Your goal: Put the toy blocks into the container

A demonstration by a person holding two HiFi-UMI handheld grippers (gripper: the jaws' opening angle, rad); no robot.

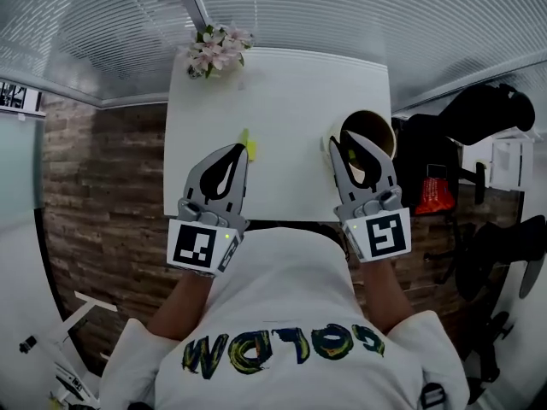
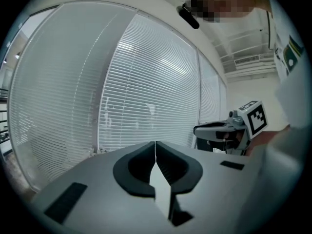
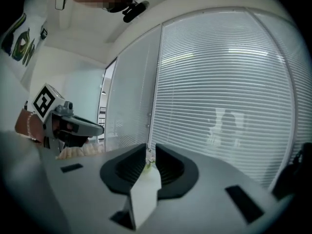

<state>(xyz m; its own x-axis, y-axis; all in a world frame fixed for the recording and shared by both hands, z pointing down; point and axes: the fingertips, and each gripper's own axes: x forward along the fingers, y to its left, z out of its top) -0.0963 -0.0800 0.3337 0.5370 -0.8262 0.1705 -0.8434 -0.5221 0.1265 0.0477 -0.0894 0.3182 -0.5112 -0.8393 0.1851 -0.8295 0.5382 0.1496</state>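
Your left hand-held gripper (image 1: 239,152) is closed on nothing and your right hand-held gripper (image 1: 342,148) stands a crack apart and empty, so pinch the block (image 1: 249,143), probably light, stiff and slick, across its flat sides just at the left tips' 12 o'clock, the container (image 1: 380,126) at its 3 o'clock on the smooth white tabletop (image 1: 291,101) walled by blinds (image 1: 342,7).

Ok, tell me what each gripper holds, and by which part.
Nothing is held. The left gripper is shut with nothing in it. The right gripper has its jaws slightly apart, with nothing gripped between them.
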